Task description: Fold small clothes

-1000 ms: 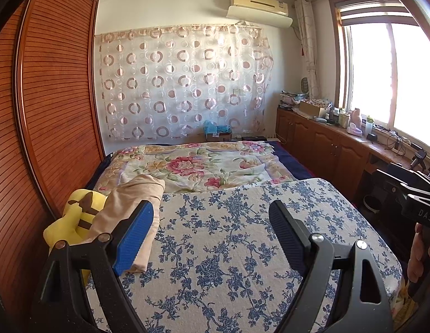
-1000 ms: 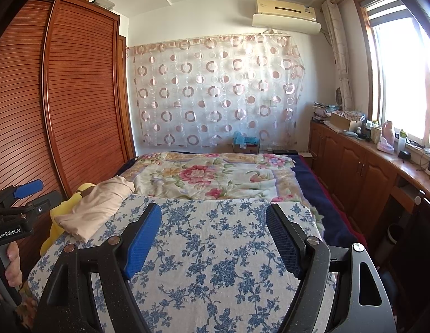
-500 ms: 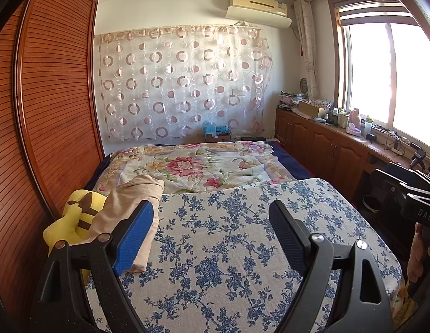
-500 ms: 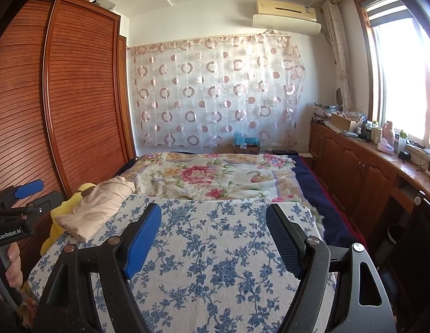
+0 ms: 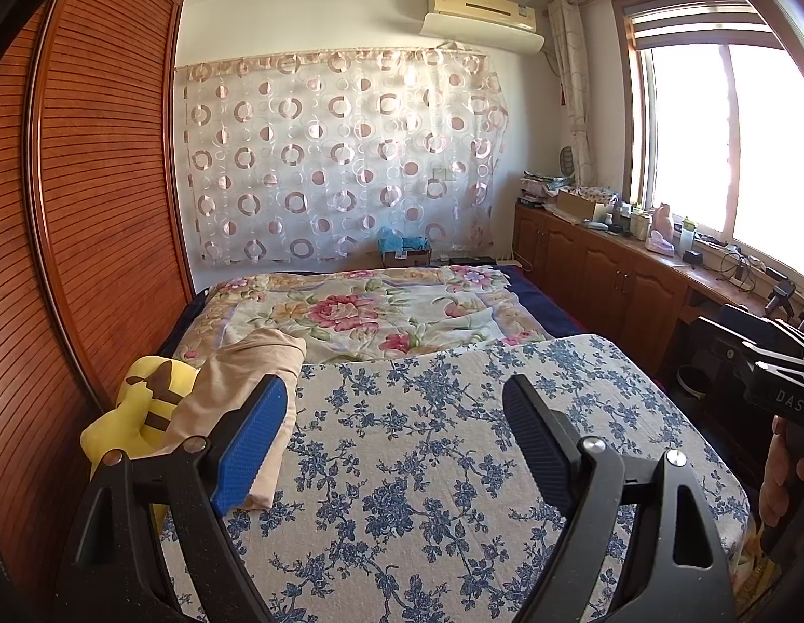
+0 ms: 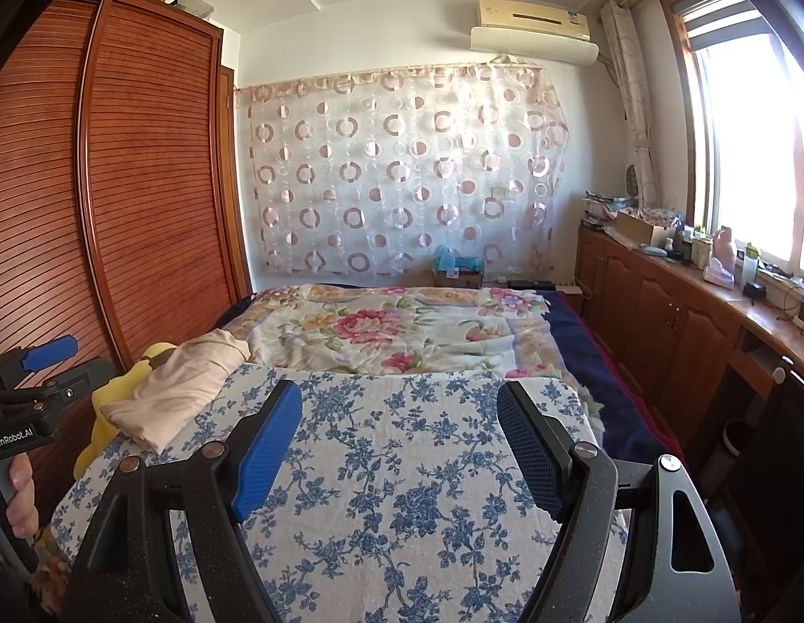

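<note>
Left wrist view first: the left gripper (image 5: 394, 433) hangs over the blue-flowered white bedspread (image 5: 427, 457) with its jaws wide apart and nothing between them; the folded beige cloth garment (image 5: 230, 389) lies at the left edge of that spread, partly behind the blue pad of the left finger (image 5: 248, 446), and it leans on a yellow plush toy with brown markings (image 5: 142, 405) squeezed in beside the slatted brown wooden wardrobe (image 5: 85, 239); further back there's a pink-rose floral quilt (image 5: 370, 311), then the sheer curtain with brown circles (image 5: 339, 156); at the far right edge you can see the black body of the right gripper (image 5: 775, 363) with fingers of a hand (image 5: 783, 477) wrapped round its handle; compared with the earlier frames of this view, honestly nothing has budged, same framing, same cloth position.

Right wrist view: the right gripper (image 6: 399, 441) has its jaws spread too, empty, over the same bedspread (image 6: 402, 467); the beige garment (image 6: 178, 389) sits well off to the left, not touching either finger, on top of the yellow plush (image 6: 103, 420); the left gripper (image 6: 33, 389) pokes in at the left edge with a hand (image 6: 17, 493) on its grip; wooden cabinets (image 6: 656, 311) run along under the window; again no change from the earlier shots, everything is parked exactly where it was.
</note>
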### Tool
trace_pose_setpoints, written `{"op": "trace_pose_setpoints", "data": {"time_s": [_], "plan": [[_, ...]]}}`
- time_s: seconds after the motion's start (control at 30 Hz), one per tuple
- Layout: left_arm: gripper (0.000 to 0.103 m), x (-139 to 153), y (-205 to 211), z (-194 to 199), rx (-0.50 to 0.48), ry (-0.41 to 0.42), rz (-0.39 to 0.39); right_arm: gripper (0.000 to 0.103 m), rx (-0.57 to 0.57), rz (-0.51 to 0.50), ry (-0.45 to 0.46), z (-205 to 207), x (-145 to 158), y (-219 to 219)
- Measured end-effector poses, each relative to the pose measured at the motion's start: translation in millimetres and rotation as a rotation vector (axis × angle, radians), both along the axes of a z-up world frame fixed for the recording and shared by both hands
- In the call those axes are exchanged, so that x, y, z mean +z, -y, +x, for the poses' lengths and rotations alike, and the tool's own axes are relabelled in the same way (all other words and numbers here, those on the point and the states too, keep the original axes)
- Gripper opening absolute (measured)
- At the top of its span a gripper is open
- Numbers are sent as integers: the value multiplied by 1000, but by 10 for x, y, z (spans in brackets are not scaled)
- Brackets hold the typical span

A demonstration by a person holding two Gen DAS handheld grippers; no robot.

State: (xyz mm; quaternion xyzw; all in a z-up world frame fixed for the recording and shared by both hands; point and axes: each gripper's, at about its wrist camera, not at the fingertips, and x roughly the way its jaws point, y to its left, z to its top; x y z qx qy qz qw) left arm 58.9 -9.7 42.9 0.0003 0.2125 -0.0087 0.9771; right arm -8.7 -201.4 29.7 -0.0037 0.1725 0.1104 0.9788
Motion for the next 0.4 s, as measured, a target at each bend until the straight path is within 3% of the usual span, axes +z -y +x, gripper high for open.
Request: {"op": "trace_pose_setpoints", "data": {"time_s": [0.4], "plan": [[86,-3,-3,-1,0,0,0,79,0,3,2,0,-5,13]]}}
